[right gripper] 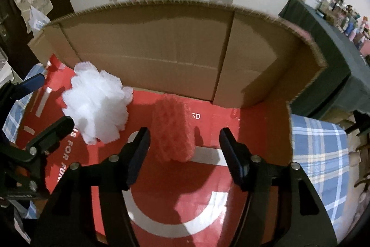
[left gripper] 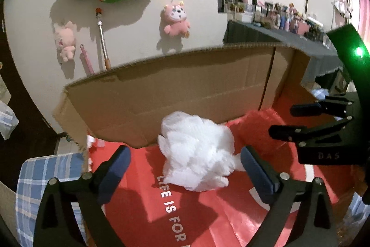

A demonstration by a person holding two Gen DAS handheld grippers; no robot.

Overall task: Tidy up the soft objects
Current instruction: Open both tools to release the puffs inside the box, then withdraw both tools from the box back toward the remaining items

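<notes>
Both the left gripper [left gripper: 185,168] and right gripper [right gripper: 183,149] stand apart, holding nothing. The white puff [left gripper: 196,152] and pink sponge [right gripper: 173,129] lie on the red sheet [right gripper: 161,189] near the cardboard wall [right gripper: 150,50]. Both look light and squashy; pinch each across its middle.

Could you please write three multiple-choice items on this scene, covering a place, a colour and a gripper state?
1. Where does the white mesh puff lie?
A. on the red printed sheet
B. on the checked cloth
C. hung on the wall

2. What colour is the fuzzy sponge?
A. green
B. pinkish red
C. blue

3. How do the right gripper jaws stand?
A. clamped on the sponge
B. shut on nothing
C. apart, clear of the sponge

Answers: A, red sheet shows under it; B, its pile looks pinkish red; C, gaps show at both sides.
</notes>
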